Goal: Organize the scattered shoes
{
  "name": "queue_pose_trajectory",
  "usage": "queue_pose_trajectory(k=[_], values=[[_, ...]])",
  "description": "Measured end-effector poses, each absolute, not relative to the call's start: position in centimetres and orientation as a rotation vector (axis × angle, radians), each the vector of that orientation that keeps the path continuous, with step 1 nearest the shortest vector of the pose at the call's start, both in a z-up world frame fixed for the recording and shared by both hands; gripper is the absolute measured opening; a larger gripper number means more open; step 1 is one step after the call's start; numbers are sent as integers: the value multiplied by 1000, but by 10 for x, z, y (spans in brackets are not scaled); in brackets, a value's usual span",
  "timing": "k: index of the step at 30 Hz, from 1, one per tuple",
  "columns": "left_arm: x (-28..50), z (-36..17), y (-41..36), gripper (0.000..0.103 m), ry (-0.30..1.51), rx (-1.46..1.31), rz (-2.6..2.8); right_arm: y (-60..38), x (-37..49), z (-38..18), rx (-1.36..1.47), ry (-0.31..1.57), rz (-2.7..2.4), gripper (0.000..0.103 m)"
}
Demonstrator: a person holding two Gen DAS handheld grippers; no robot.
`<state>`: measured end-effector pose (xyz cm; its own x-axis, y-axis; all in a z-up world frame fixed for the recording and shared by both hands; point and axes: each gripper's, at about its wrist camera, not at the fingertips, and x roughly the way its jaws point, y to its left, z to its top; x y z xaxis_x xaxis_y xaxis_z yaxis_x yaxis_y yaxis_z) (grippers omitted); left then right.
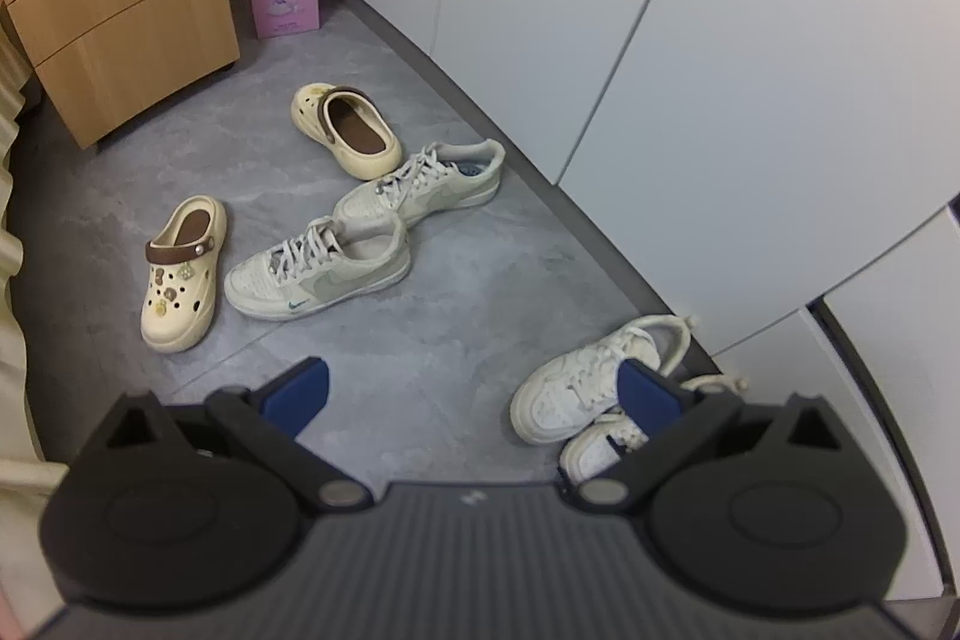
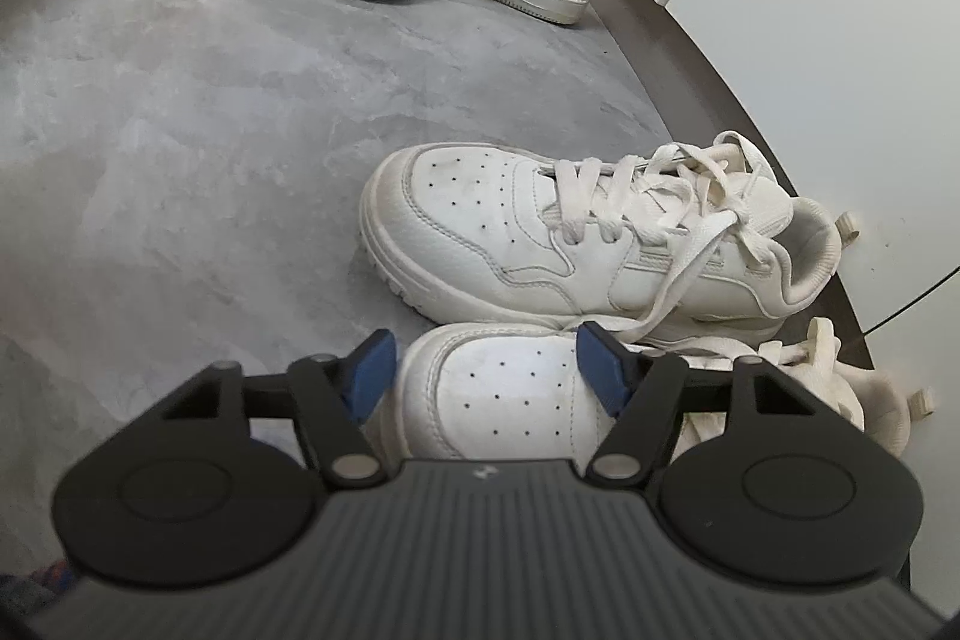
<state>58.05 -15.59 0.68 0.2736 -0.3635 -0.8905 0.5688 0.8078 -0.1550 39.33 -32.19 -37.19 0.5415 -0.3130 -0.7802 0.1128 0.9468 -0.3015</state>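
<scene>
Toe of the near white shoe (image 2: 510,394) sits between the right gripper (image 2: 487,375) jaws, which look spread wide beside it. Left gripper (image 1: 474,394) jaws are wide apart over bare floor (image 1: 420,340).

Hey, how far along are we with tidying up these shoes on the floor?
Done: nothing obvious; the two cream clogs with brown straps lie apart, facing different ways. In hand: the right gripper straddles the toe of the nearer chunky white leather sneaker, without visibly gripping it. Left: its partner, both clogs and the two beige low-top sneakers. The left gripper is open.
</scene>
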Motion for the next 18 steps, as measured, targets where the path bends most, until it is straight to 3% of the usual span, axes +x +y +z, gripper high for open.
queue_pose_trajectory(k=[7,18], values=[[574,1,-153,103,1127,250,-630,-351,309,-321,73,751,-418,84],[515,10,-157,103,1043,344,-660,-370,242,-350,-11,898,-535,85]])
